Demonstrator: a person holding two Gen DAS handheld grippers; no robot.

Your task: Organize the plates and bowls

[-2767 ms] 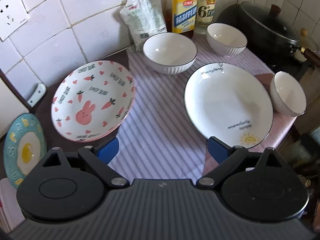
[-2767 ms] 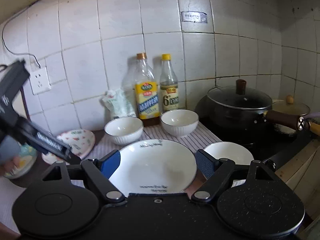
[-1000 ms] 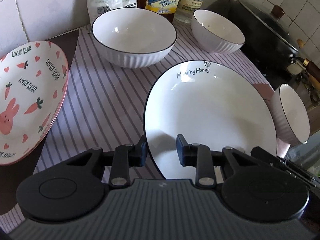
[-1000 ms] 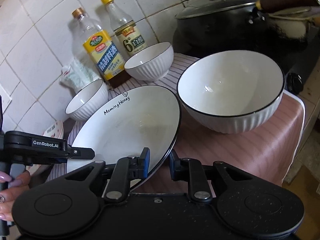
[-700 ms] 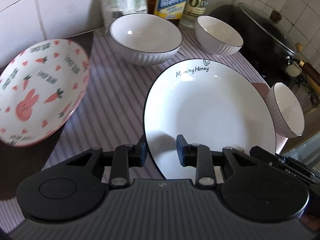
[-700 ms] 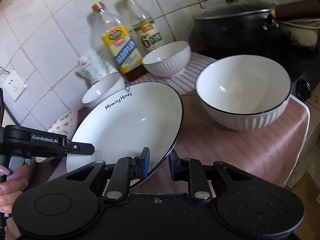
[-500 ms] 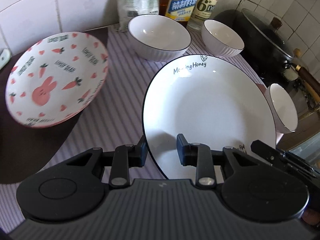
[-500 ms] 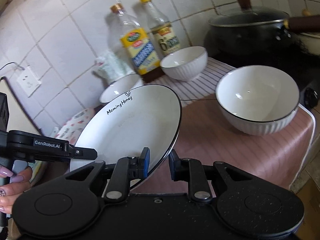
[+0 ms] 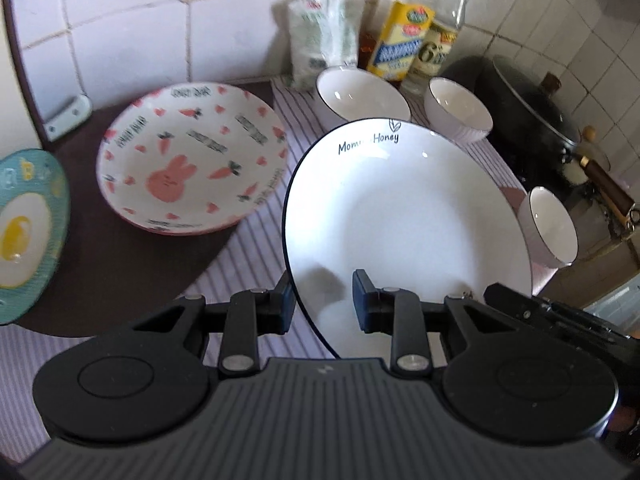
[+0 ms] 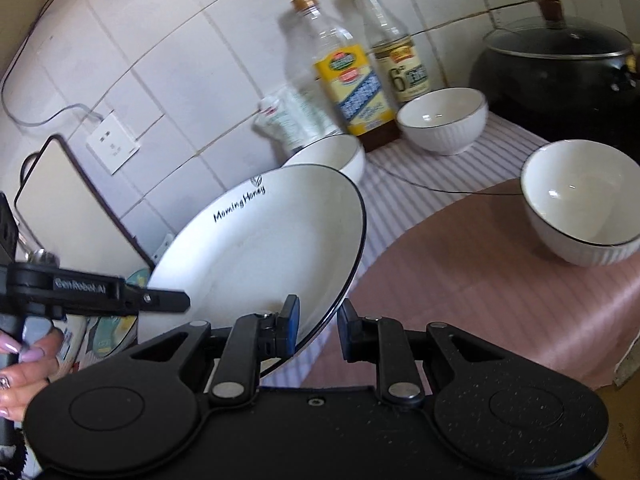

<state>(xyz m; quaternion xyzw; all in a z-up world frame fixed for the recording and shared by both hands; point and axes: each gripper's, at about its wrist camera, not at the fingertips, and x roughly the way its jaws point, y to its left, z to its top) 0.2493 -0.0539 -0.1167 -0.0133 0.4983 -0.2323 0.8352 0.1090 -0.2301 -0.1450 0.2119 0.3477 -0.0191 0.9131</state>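
White plate point(image 9: 404, 216), black-rimmed, lettered "Morning Honey" at its far edge; nothing on it. Held off the striped cloth point(image 9: 256, 256) of the tabletop and tilted, gripped at two points of its near rim.

Left tool point(image 9: 322, 300): jaws narrow, closed on the plate's near-left rim, one pad under the edge and one on the inner face. Person's hand point(image 10: 24, 364) holds its grip.

Right tool point(image 10: 318, 326): jaws narrow, closed on the plate's near-right rim, edge running between the pads.

Rabbit plate point(image 9: 192, 160): white with pink rabbit, carrots and hearts; nothing on it. Lies on a dark mat point(image 9: 120, 276) just left of the held plate.

Egg plate point(image 9: 28, 228): teal rim, fried-egg picture; at far left, partly on the same mat.

Bowls, white, ribbed, dark-rimmed, all with nothing inside:
- back-left bowl point(image 9: 362, 96), just behind the held plate;
- back-right bowl point(image 9: 460, 112), near the bottles;
- right bowl point(image 10: 584, 200), on a pink mat point(image 10: 480, 280), well apart from the plate.

Against the tiled wall: yellow-labelled bottle point(image 10: 344, 72), contents low and dark at the base; "6" bottle point(image 10: 396, 52); white bag point(image 10: 292, 116).

Black pot point(image 10: 560, 64), lidded, at far right.
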